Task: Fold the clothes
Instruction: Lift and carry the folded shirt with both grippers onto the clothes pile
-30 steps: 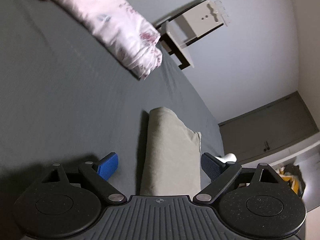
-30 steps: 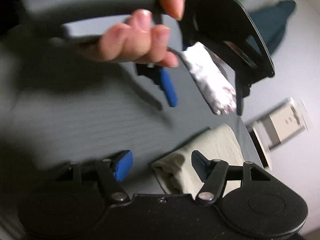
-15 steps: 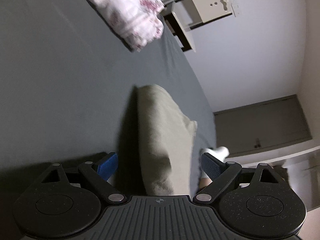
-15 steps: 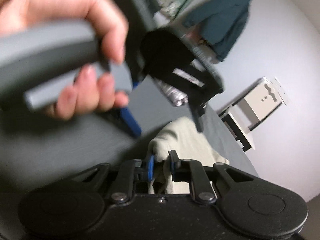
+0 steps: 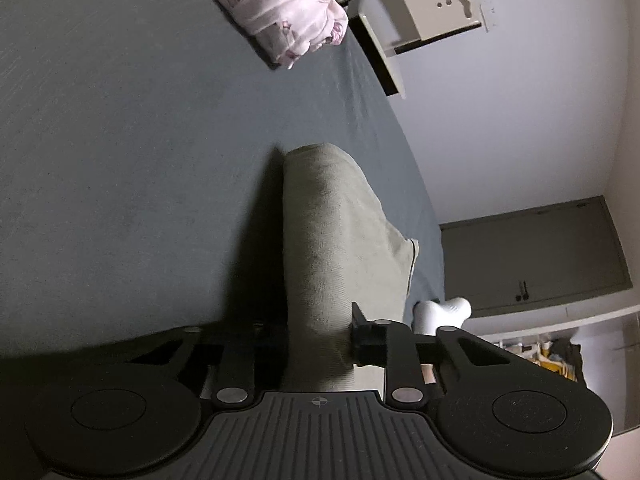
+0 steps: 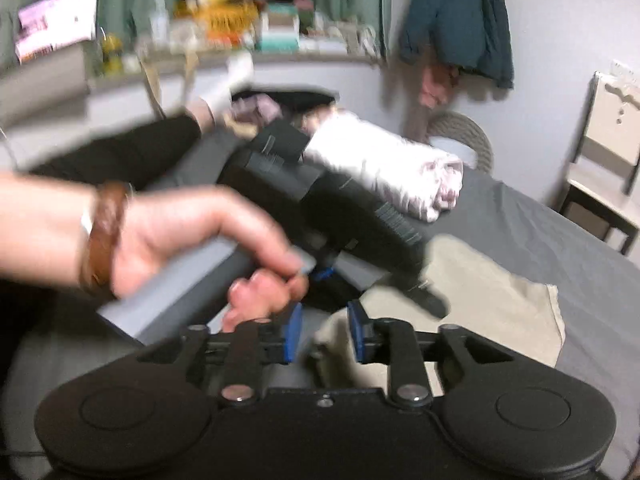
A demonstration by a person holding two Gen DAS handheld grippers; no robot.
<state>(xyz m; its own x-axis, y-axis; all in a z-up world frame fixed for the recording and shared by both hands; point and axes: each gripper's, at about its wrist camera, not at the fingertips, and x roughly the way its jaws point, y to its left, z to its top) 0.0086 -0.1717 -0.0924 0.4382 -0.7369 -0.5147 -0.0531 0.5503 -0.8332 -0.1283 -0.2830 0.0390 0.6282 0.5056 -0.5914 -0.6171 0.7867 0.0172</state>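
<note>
A beige folded garment (image 5: 332, 240) lies lengthwise on the grey bed sheet (image 5: 120, 140). My left gripper (image 5: 320, 340) is shut on its near end, and the cloth fills the gap between the fingers. In the blurred right wrist view the same garment (image 6: 488, 300) spreads to the right. My right gripper (image 6: 324, 336) has its blue pads drawn close around a bunched corner of it. A hand (image 6: 180, 232) with a brown wristband grips the left tool's grey handle just above that corner.
A rolled pink floral bundle (image 5: 292, 8) (image 6: 392, 172) lies farther along the bed. A white chair (image 5: 424, 12) (image 6: 608, 140) stands past the bed's edge. A white sock (image 5: 440, 310) shows beyond the mattress edge. A cluttered shelf (image 6: 240, 20) and a teal jacket (image 6: 456, 20) line the wall.
The left gripper moved forward over the garment's end and shut on it. The right gripper closed on the corner half a second ago and has swung to a higher view.
</note>
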